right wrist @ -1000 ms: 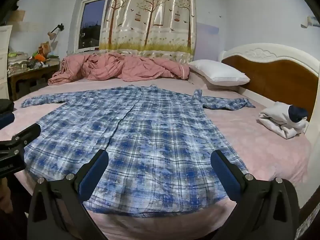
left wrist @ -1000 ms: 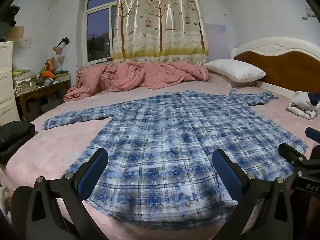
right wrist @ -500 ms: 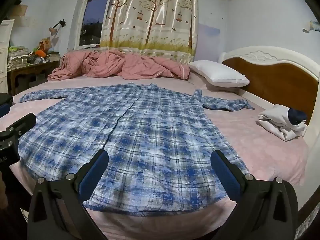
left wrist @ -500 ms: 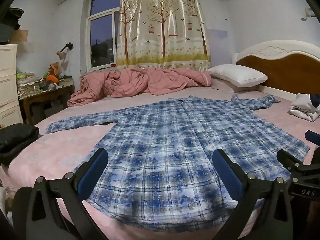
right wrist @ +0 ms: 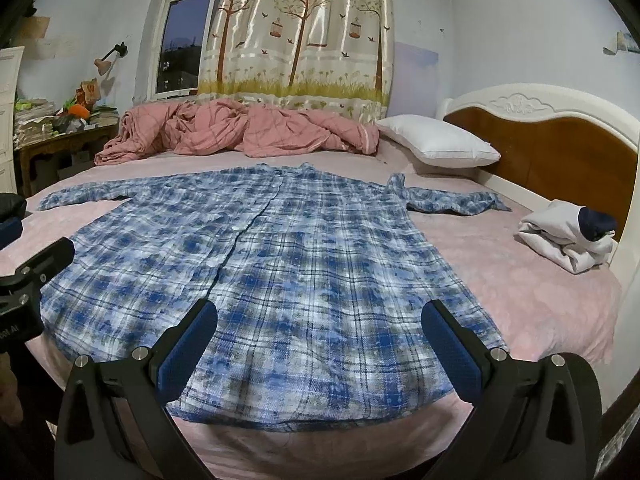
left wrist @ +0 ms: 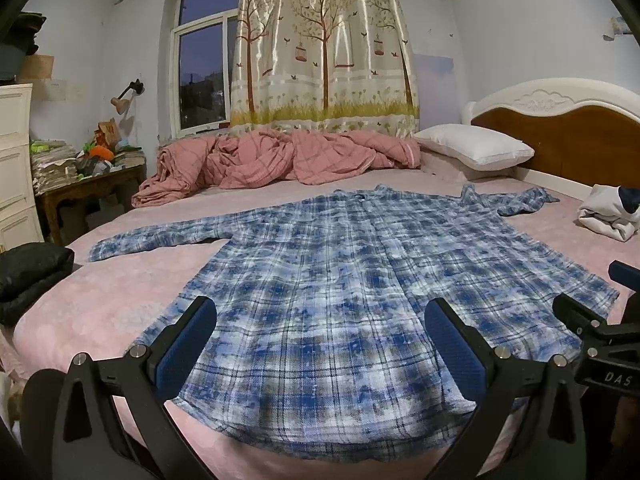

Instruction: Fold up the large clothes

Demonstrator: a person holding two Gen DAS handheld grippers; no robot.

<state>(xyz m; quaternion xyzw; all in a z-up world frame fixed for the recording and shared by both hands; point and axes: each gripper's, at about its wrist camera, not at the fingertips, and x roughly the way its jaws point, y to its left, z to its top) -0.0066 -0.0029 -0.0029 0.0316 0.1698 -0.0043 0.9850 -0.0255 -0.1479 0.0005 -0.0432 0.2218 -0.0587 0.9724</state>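
A large blue and white plaid shirt (left wrist: 340, 280) lies spread flat, front up, on a pink bed, hem toward me and both sleeves stretched out sideways. It also shows in the right wrist view (right wrist: 288, 264). My left gripper (left wrist: 320, 340) is open and empty, hovering just above the hem at its left half. My right gripper (right wrist: 320, 340) is open and empty above the hem's right half. The right gripper's body shows at the right edge of the left wrist view (left wrist: 600, 344).
A crumpled pink quilt (left wrist: 280, 156) and a white pillow (left wrist: 472, 148) lie at the far side of the bed. Folded white clothes (right wrist: 568, 236) sit by the headboard (right wrist: 560, 148). A black bundle (left wrist: 28, 272) lies at the left bed edge, a cluttered table (left wrist: 88, 184) beyond.
Both grippers have dropped lower and a little closer to the shirt's hem; the view has tilted up. The shirt has not moved.
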